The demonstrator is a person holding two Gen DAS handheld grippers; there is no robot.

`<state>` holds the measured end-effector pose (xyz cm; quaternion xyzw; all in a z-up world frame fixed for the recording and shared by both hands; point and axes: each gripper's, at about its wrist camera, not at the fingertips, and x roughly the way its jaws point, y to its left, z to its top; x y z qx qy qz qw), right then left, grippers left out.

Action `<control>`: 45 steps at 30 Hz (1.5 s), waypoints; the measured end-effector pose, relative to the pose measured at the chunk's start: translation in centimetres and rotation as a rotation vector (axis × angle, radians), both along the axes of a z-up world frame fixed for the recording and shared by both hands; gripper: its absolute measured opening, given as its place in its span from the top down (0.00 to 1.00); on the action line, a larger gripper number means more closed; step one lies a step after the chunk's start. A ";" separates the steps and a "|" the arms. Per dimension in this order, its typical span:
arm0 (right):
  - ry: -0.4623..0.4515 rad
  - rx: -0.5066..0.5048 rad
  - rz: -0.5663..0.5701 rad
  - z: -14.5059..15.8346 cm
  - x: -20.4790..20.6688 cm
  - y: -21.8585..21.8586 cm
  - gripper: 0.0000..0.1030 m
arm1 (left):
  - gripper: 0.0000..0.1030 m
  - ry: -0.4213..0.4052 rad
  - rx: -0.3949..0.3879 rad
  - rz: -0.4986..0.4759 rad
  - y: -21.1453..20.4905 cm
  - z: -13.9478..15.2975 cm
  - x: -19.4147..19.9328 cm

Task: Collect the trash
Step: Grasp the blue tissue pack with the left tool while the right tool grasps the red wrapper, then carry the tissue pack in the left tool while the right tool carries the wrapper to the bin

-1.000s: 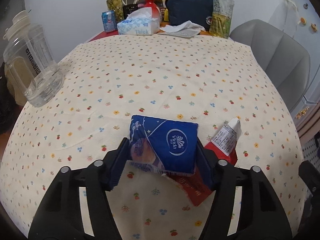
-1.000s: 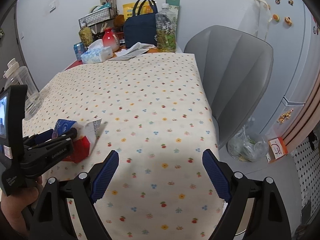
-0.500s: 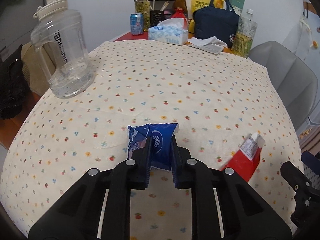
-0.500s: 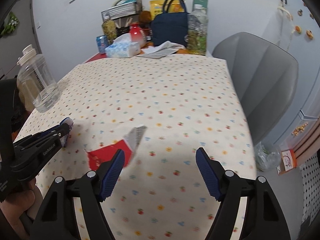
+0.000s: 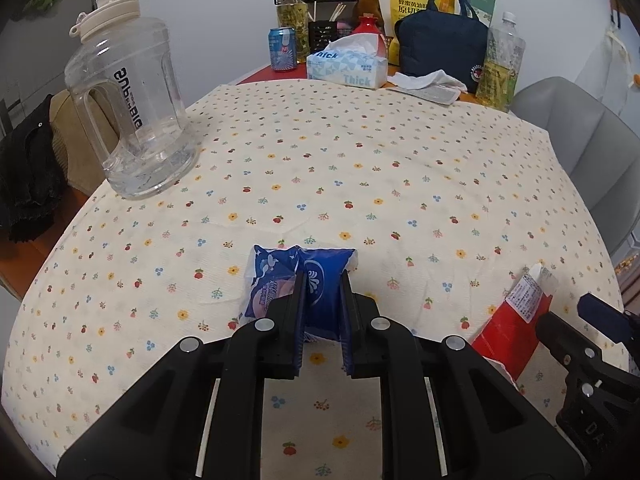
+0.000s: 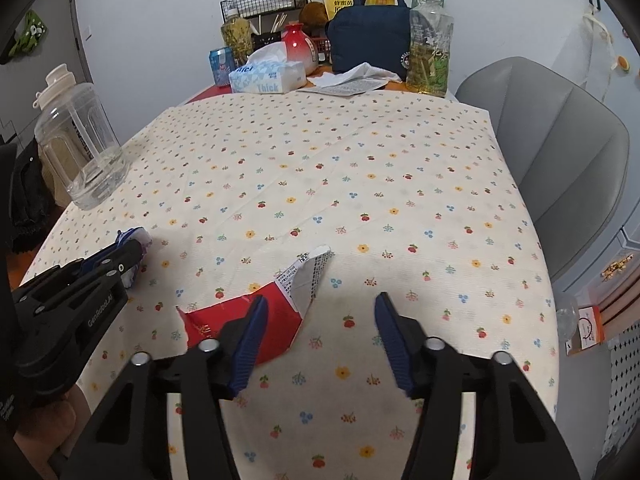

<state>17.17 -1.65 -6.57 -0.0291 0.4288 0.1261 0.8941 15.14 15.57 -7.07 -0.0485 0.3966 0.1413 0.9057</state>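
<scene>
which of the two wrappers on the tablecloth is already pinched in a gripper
The blue wrapper, squeezed by the left gripper. The red wrapper lies flat and loose on the cloth, with the right gripper closing above it.

— Surface under inspection?
— One table (image 6: 360, 152) under a cream cloth printed with small flowers; bare red-orange top shows at the far end.
— Items resting on the cloth?
— A clear water jug (image 5: 128, 116) with a cream cap near the left edge. At the near end, a blue wrapper (image 5: 296, 280), and to its right, apart from it, a red carton (image 6: 256, 316), flattened, with a white printed flap.
— Far end?
— A blue tissue box (image 6: 268, 76), a blue can (image 5: 282, 48), a white cloth (image 6: 360, 72) on a printed sheet, a navy bag (image 6: 370, 36), a clear bottle (image 6: 430, 44), a red vase (image 6: 298, 46).
</scene>
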 end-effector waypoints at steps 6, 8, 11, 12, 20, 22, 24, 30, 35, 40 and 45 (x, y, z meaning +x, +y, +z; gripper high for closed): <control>0.031 -0.014 0.045 -0.8 0.3 0.8 0.96 | 0.86 -0.006 -0.007 0.005 0.1 0.0 -0.1; 0.024 -0.015 0.050 -0.5 0.0 0.9 0.96 | 0.86 -0.012 -0.013 0.012 0.1 0.1 -0.3; 0.011 -0.010 0.045 0.2 -0.5 0.6 0.97 | 0.87 -0.022 -0.024 0.013 0.0 0.5 -0.6; 0.005 -0.009 0.041 0.4 -0.8 0.4 0.97 | 0.87 -0.025 -0.026 0.011 -0.1 0.7 -0.8; -0.037 -0.009 -0.003 2.6 -2.7 -2.1 0.97 | 0.87 -0.054 -0.038 -0.024 -2.3 2.0 -1.8; -0.047 -0.010 -0.018 3.1 -3.1 -2.9 0.97 | 0.87 -0.064 -0.039 -0.037 -3.0 2.5 -2.1; -0.058 -0.012 -0.037 3.7 -3.7 -3.9 0.97 | 0.87 -0.076 -0.041 -0.051 -3.9 3.0 -2.4; -0.089 -0.009 -0.088 5.3 -5.3 -6.8 0.97 | 0.87 -0.095 -0.048 -0.104 -6.9 4.0 -3.1; -0.102 -0.004 -0.130 5.9 -6.4 -9.3 0.97 | 0.87 -0.106 -0.043 -0.153 -9.7 4.7 -3.5; -0.113 0.004 -0.184 6.4 -7.5 -12.4 0.97 | 0.87 -0.111 -0.036 -0.199 -12.6 5.3 -3.7; -0.114 0.019 -0.243 6.3 -8.4 -16.0 0.97 | 0.87 -0.110 -0.018 -0.254 -16.0 5.6 -3.9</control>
